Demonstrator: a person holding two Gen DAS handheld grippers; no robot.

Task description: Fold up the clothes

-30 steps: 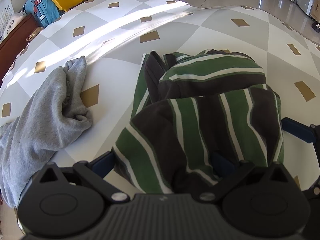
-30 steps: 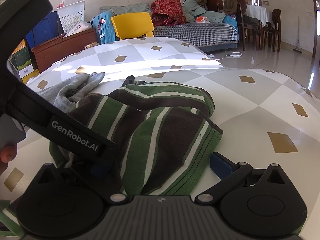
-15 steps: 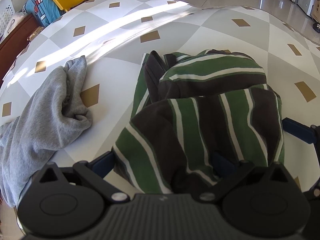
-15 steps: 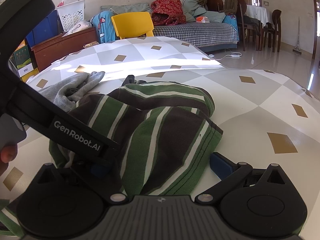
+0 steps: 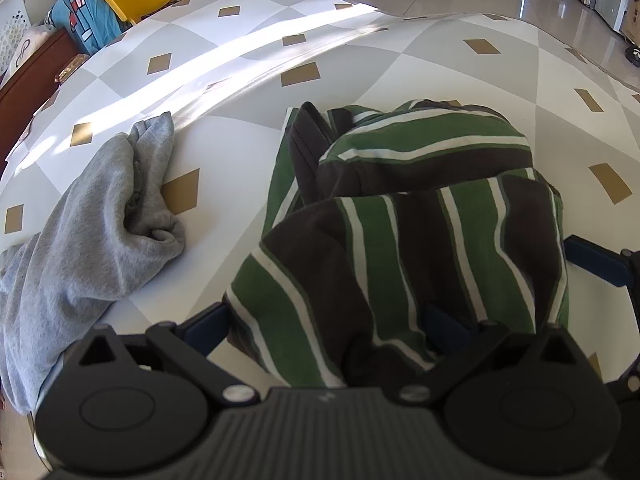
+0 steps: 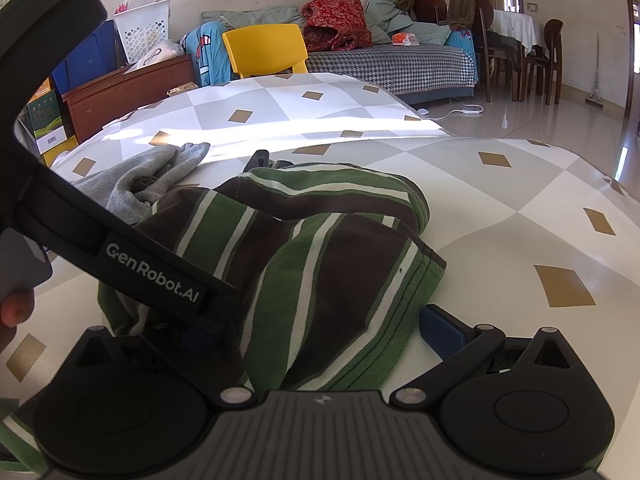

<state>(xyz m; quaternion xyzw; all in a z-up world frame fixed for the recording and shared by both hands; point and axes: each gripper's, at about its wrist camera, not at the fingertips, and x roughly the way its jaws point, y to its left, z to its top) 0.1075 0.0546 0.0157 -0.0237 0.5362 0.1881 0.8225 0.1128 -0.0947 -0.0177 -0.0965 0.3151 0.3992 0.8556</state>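
Note:
A green, brown and white striped garment lies folded in a heap on the checked tabletop. My left gripper is open at its near edge. Its blue fingers stand wide apart and the cloth lies bunched between them. My right gripper is open too, its blue fingers spread around the hem of the same striped garment. The left gripper's black body crosses the right wrist view just left of the cloth. A right finger shows at the garment's right side.
A crumpled grey garment lies to the left of the striped one, also visible as a grey garment in the right view. A yellow chair, a wooden cabinet and a sofa stand beyond the table's far edge. A fingertip shows at far left.

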